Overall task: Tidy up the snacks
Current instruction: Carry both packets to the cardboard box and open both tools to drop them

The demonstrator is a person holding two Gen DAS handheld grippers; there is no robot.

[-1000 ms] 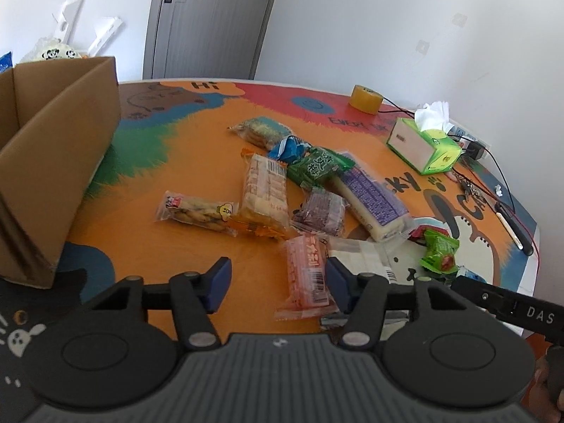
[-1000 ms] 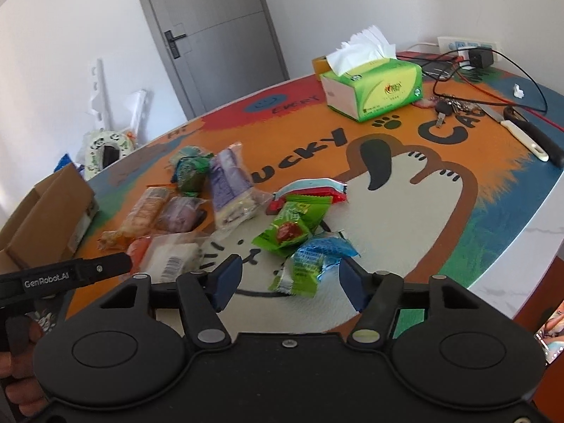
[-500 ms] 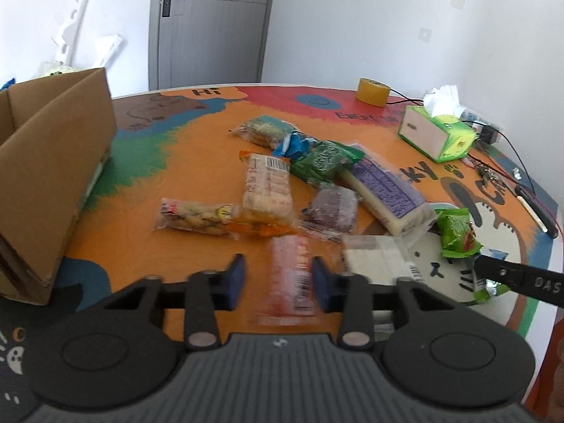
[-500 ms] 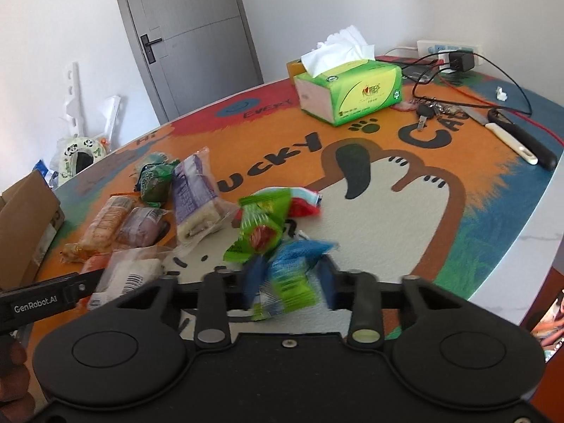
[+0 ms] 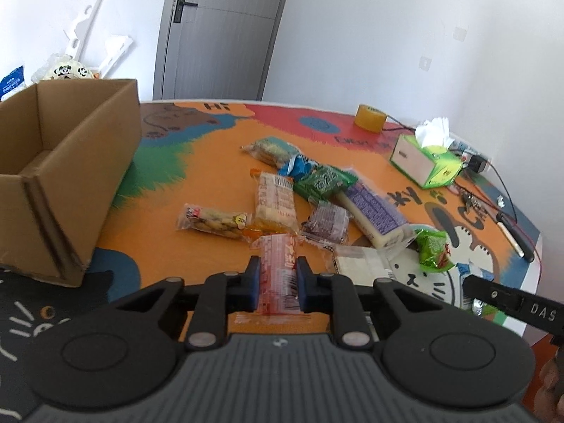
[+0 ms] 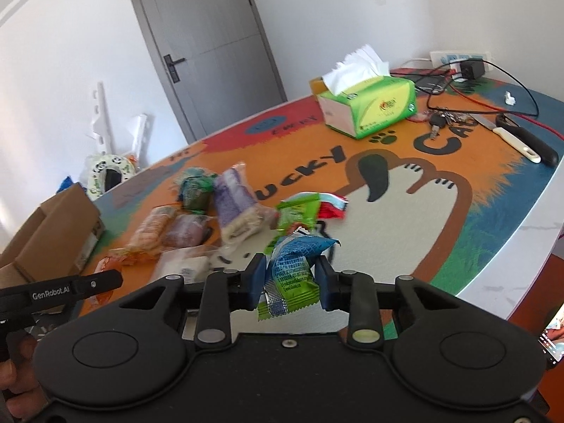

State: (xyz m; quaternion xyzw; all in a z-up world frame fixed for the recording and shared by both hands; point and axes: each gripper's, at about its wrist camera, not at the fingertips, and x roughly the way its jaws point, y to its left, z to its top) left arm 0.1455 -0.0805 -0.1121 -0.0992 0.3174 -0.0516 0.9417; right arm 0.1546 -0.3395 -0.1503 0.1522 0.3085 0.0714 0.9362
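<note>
Snacks: left gripper is clamped on a pink pack, long axis along the fingers; right gripper is clamped on a blue-green pack. Box lies open, forward-left of the left gripper, which is nearer. Other packs remain on the table.

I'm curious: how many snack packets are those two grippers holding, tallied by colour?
Red-and-white plastic snack packet, in the left gripper: 1
Blue-and-green foil snack packet, in the right gripper: 1
Total: 2
</note>
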